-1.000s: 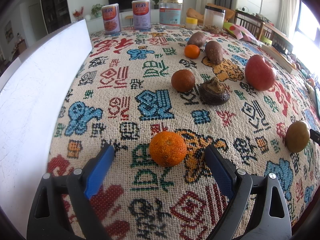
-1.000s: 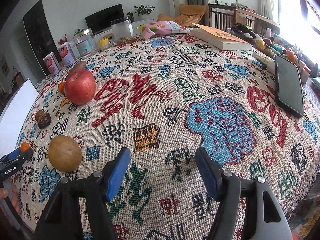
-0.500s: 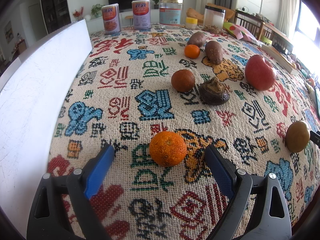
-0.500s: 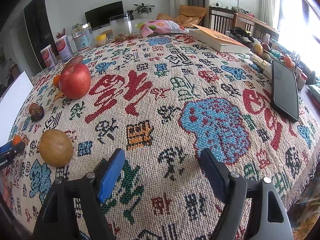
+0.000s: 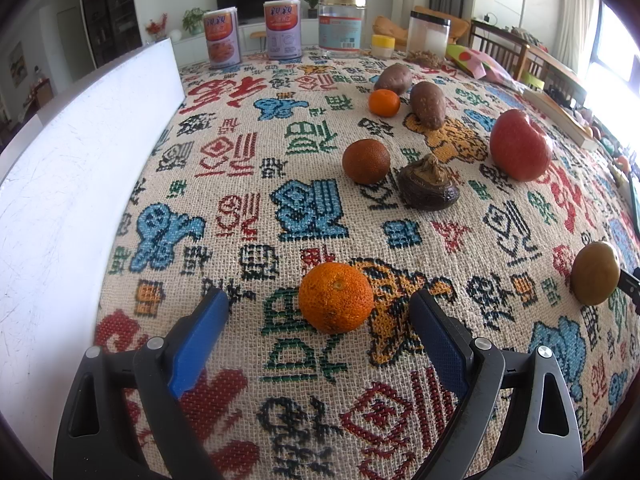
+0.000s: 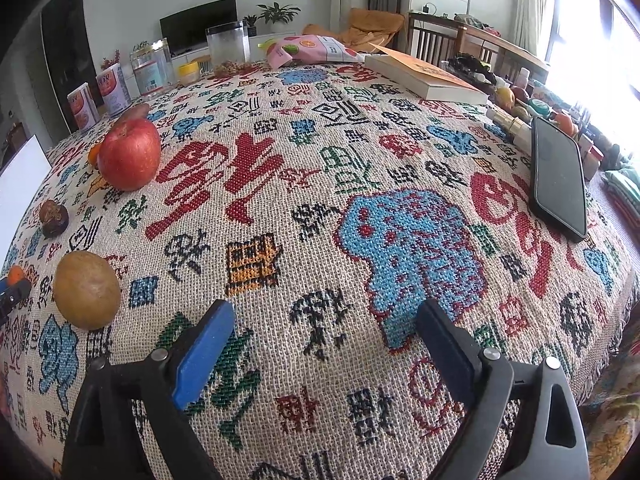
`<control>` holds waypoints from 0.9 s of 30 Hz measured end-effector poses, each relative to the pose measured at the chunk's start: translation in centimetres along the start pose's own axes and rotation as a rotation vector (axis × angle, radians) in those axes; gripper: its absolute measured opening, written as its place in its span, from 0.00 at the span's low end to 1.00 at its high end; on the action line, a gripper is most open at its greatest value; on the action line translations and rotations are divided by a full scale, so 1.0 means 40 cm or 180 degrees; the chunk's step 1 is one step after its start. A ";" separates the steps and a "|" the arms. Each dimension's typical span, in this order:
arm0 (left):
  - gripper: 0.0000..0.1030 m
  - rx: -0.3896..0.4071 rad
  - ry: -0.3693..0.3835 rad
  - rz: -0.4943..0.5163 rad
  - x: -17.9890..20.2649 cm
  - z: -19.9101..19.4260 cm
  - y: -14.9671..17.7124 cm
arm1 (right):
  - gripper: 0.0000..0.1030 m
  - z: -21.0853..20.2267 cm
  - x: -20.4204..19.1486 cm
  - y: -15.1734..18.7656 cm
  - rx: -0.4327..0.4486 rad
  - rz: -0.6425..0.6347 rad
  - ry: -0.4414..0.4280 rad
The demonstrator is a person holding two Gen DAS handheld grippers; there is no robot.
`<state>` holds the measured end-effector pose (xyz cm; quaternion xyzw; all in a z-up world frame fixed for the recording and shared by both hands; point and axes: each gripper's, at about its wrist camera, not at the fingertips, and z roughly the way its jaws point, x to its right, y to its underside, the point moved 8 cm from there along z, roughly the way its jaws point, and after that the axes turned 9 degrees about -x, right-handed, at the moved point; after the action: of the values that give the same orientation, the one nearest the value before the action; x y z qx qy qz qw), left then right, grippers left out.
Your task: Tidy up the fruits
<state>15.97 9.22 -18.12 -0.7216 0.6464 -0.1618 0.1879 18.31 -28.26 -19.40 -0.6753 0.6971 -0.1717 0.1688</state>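
A bright, bumpy orange (image 5: 335,303) lies between the wide-spread left tongs (image 5: 318,312), untouched. Beyond them: two more oranges, two sweet potatoes, one red apple (image 5: 520,145). The right tongs (image 6: 325,322) are opening over bare cloth (image 6: 320,208)

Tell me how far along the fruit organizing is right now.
Barely started. Done: nothing looks grouped; the red apple, dark orange and brownish round fruit lie scattered on the patterned cloth. In hand: nothing gripped; the left hand-held gripper is open with the bright orange between its fingers, untouched. The right hand-held gripper is opening over bare cloth. Left: all the sorting.
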 end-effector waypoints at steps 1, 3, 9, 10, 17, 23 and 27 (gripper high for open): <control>0.90 0.0000 0.0000 0.0000 0.000 0.000 0.000 | 0.93 0.001 0.000 0.001 -0.0002 -0.0003 -0.0007; 0.90 0.0000 0.0000 0.0000 0.000 0.001 0.000 | 0.98 0.004 0.001 0.002 -0.0010 -0.0003 -0.0004; 0.92 -0.0025 0.0249 0.0060 0.006 -0.007 0.000 | 1.00 0.010 -0.001 0.002 -0.0010 -0.0036 -0.0001; 0.92 -0.0020 0.0451 0.0046 0.003 -0.017 0.003 | 1.00 0.009 -0.001 0.003 -0.0008 -0.0041 -0.0002; 0.90 0.0063 0.0708 -0.0020 -0.010 -0.050 0.003 | 0.94 -0.051 -0.012 -0.017 0.0225 0.0084 -0.0441; 0.44 -0.0021 0.0357 0.0401 0.052 -0.022 -0.003 | 0.94 -0.158 -0.208 -0.005 0.0507 -0.0533 -0.1474; 0.30 0.0041 0.0261 0.0394 0.047 -0.031 -0.002 | 0.89 -0.128 -0.337 0.011 0.0333 -0.0960 -0.1243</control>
<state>15.64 7.29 -17.00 -0.6717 0.6959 -0.1835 0.1756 15.94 -14.73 -15.05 -0.7824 0.5328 -0.0971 0.3075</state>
